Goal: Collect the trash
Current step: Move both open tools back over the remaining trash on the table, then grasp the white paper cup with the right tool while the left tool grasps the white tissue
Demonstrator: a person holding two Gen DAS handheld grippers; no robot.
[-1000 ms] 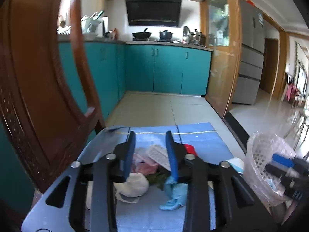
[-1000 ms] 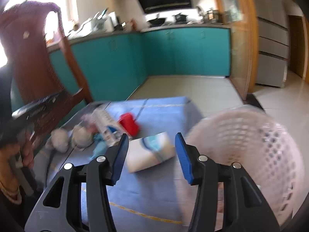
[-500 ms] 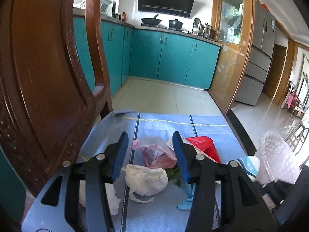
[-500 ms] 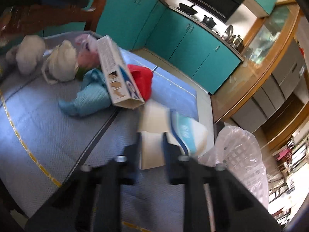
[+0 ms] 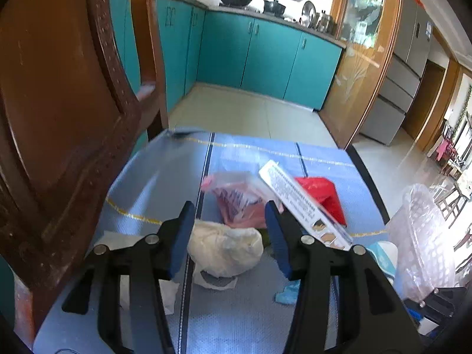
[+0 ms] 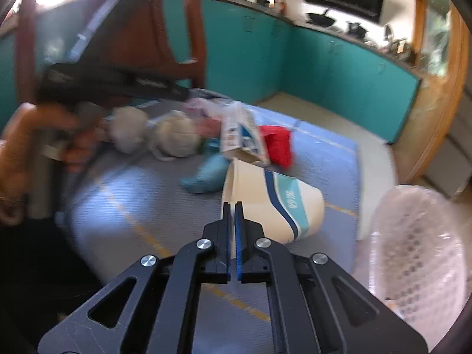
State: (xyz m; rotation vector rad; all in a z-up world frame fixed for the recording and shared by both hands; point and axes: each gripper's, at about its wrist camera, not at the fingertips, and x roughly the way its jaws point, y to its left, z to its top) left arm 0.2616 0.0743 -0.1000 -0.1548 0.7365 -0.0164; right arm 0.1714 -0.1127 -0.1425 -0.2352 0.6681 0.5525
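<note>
Both tongs differ: right tongs pinch paper cup; left tongs gape over wad.

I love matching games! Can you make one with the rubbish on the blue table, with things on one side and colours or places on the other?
Things:
1. paper cup
2. crumpled wrapper
3. white bag
4. basket

Clues:
A. red
B. pinched by the right gripper
C. standing at the table's right edge
D. between the open fingers of the left gripper

Pairs: 1-B, 2-A, 3-D, 4-C
</note>
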